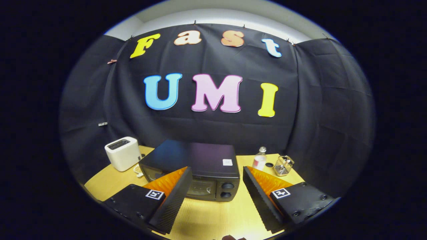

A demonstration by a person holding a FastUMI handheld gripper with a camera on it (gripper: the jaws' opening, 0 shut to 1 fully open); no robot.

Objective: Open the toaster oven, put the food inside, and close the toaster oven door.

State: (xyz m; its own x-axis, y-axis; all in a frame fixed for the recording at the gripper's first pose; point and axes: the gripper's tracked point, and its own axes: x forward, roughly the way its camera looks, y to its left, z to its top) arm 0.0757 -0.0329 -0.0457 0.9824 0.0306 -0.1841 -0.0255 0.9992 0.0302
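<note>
The gripper sits nearest, with its two wedge-shaped fingers reaching forward from the bottom of the view. The fingers are spread wide apart and hold nothing; bare tabletop shows in the gap between them. Each finger carries a small square marker tag on its base.

Under the fingers is a pale wooden table with a light grain.

Just ahead of the fingers, and standing on the table, is a black boxy toaster oven with a flat dark top. Its glass front door is closed and faces the gripper. The left fingertip overlaps the left part of the door in the view, though whether it touches cannot be told. Two round black knobs are stacked on the right side of the oven's front. A small white sticker lies on the oven's top, near the right edge.

To the left of the oven, slightly farther back, stands a white two-slot toaster with rounded corners, and a white cord lies near its base.

To the right of the oven, toward the back of the table, stands a small clear plastic bottle with a pale cap. Beside that bottle sits a small wire mesh holder with some small items inside, too small to tell apart.

Behind everything hangs the booth's black cloth wall, and a strip of pale ceiling shows above it.
</note>
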